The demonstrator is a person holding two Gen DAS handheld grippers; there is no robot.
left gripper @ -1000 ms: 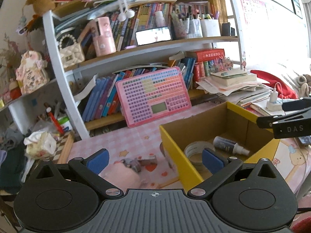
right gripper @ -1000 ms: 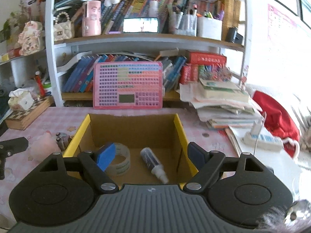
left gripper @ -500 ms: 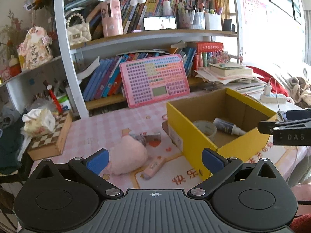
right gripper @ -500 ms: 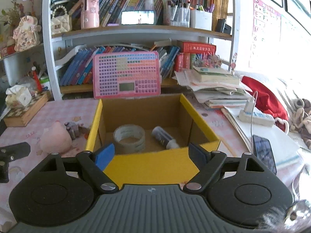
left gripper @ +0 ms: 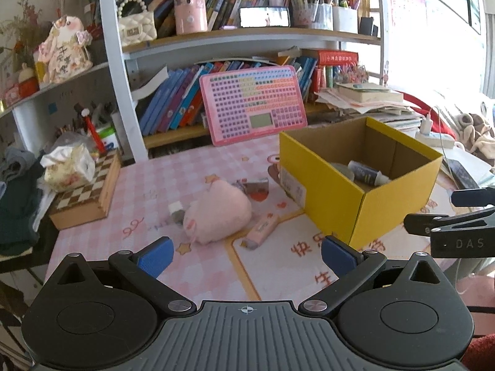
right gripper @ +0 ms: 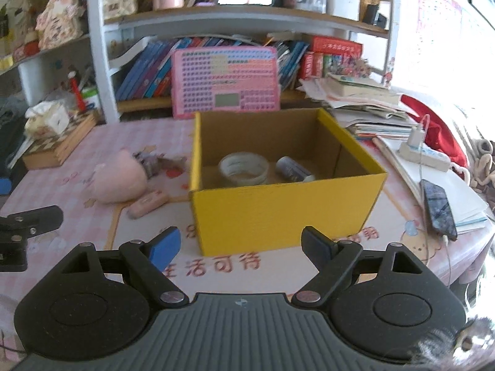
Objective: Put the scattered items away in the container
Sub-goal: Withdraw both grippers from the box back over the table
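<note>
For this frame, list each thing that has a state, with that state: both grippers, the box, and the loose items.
Left gripper: open, empty.
Right gripper: open, empty.
Yellow box: open-topped, upright.
Tape roll: flat inside box.
Small bottle: lying inside box.
Pink plush: on table, outside box.
Pink eraser: on table, outside box.

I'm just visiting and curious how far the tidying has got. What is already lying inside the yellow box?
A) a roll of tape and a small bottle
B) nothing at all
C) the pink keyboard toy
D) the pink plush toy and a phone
A: the right wrist view shows a roll of tape and a small bottle on the floor of the yellow box.
</note>
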